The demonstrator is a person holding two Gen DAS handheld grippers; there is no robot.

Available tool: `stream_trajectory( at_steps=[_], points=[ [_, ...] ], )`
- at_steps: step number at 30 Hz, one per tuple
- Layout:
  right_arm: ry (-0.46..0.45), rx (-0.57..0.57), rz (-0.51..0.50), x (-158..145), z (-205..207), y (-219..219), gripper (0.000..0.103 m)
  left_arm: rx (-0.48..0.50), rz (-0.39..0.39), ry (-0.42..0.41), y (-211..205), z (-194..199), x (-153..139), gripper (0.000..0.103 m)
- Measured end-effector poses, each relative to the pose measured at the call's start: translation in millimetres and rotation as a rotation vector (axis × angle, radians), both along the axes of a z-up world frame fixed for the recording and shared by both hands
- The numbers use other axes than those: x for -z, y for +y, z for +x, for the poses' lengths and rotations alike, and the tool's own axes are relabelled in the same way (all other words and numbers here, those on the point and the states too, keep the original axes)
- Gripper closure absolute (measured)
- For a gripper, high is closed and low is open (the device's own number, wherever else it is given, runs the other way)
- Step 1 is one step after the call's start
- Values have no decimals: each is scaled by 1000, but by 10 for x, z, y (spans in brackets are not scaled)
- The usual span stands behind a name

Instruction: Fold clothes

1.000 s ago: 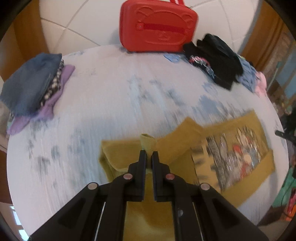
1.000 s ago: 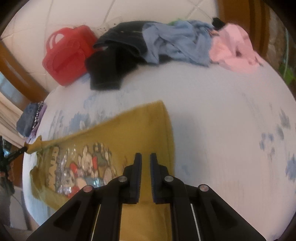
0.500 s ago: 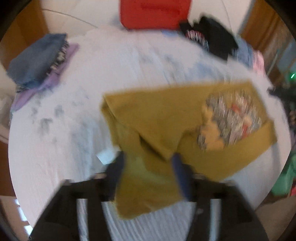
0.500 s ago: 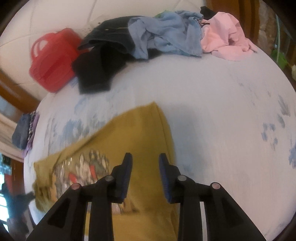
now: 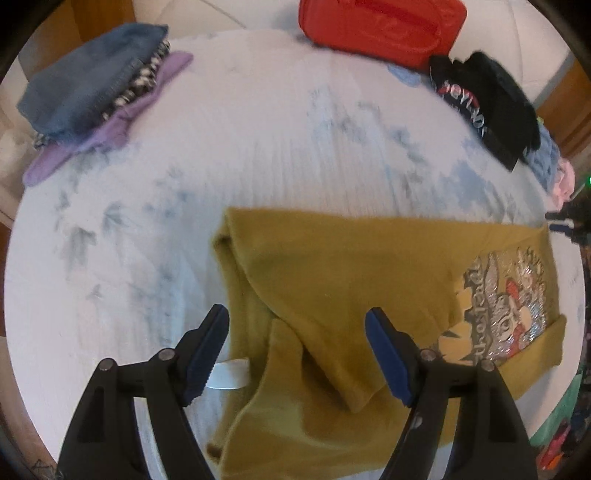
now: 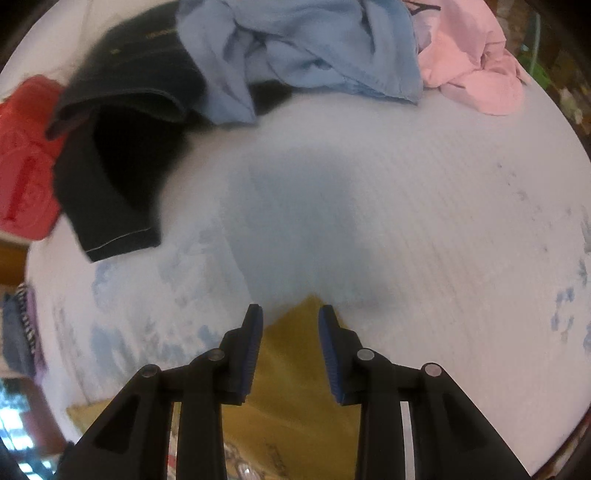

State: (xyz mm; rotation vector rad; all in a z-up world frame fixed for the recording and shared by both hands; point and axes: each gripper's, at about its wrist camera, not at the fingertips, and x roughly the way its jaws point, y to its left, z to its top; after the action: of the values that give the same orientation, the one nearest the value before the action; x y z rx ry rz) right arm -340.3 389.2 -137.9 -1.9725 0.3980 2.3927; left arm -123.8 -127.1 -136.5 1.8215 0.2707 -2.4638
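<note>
Below the left wrist camera, the left gripper (image 5: 295, 343) stands spread wide and empty over the mustard printed T-shirt (image 5: 369, 295), which lies partly folded on the floral bedsheet (image 5: 258, 129); a stack of folded clothes (image 5: 96, 92) and a red case (image 5: 380, 26) sit beyond. Seen from the right wrist, the right gripper (image 6: 290, 349) is released, holding nothing, above the shirt's corner.

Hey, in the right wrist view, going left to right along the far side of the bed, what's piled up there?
red case → black garment → light blue shirt → pink garment.
</note>
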Motion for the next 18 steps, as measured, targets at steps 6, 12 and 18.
stream_trajectory(
  at_steps=[6, 12, 18],
  points=[
    [-41, -12, 92, 111, -97, -116, 86, 40, -12, -56, 100, 51, 238, 41],
    [80, 33, -16, -202, 316, 119, 97, 37, 3, -23, 2, 192, 100, 85],
    [92, 79, -111, -308, 1186, 551, 93, 30, 0, -44, -98, 385, 4, 85]
  ],
)
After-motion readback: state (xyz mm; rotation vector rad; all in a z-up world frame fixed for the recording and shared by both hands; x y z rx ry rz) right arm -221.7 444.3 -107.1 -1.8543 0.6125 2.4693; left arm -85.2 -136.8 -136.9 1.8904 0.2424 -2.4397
